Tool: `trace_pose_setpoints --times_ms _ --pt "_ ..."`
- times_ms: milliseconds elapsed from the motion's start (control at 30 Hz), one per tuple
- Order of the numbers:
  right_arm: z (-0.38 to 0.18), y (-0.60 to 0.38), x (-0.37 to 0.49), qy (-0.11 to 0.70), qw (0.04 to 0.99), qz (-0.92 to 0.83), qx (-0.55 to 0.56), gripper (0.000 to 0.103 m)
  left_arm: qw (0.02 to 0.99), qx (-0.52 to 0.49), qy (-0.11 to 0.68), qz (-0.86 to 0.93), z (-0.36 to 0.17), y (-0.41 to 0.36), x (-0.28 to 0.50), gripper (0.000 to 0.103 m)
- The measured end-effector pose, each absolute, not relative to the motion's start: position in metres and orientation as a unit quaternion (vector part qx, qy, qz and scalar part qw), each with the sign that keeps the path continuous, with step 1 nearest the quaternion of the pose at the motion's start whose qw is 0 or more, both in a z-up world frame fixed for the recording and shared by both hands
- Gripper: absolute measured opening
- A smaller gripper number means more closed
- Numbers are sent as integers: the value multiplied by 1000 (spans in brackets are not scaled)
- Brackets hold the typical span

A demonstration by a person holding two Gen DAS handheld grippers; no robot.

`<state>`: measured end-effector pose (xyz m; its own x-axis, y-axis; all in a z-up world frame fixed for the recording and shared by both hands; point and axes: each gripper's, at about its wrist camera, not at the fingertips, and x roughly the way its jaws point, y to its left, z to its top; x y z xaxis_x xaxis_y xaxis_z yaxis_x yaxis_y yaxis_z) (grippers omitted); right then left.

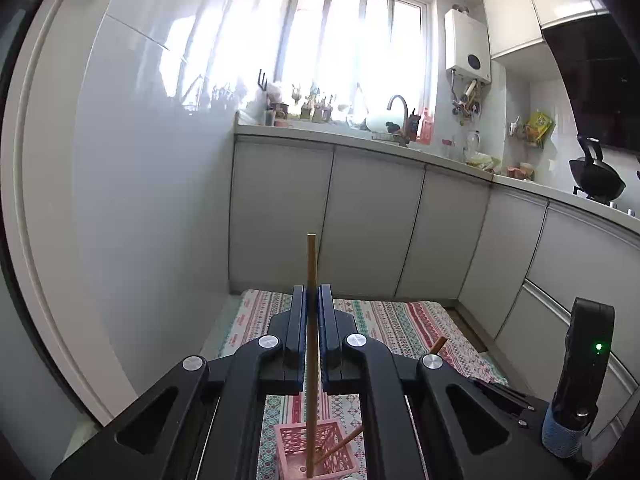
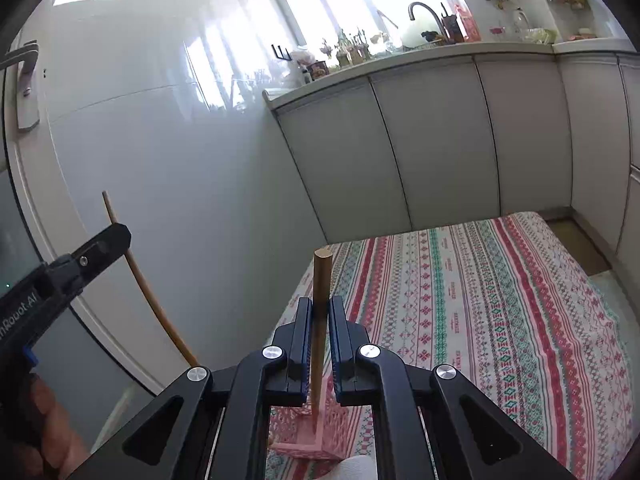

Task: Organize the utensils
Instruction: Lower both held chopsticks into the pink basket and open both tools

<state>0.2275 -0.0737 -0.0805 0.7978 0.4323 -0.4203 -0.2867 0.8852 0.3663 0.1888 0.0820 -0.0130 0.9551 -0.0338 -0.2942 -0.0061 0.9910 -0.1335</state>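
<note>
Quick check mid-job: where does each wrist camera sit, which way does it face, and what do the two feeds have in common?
Left wrist: on the left gripper, looking along its fingers toward the cabinets and window; it is shut on a chopstick upright over the pink basket.
Right wrist: on the right gripper, facing the patterned cloth and cabinets; shut on a thicker stick; the person's hand shows at the left.
Shared: pink basket, cloth, cabinets, faucet.

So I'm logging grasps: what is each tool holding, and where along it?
The left tool grips a chopstick around mid-length. The right tool grips another chopstick near its top. Both lower ends reach the pink basket.
</note>
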Motion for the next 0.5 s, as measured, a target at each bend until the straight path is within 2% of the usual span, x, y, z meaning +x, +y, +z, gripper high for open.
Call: trace_pose_setpoints --times_ms 233,500 --pt "-93 -72 231 285 926 202 145 8 985 -57 161 -13 -18 74 194 5" --pt "-100 -75 234 313 914 208 154 9 972 -30 231 -18 -58 60 232 5"
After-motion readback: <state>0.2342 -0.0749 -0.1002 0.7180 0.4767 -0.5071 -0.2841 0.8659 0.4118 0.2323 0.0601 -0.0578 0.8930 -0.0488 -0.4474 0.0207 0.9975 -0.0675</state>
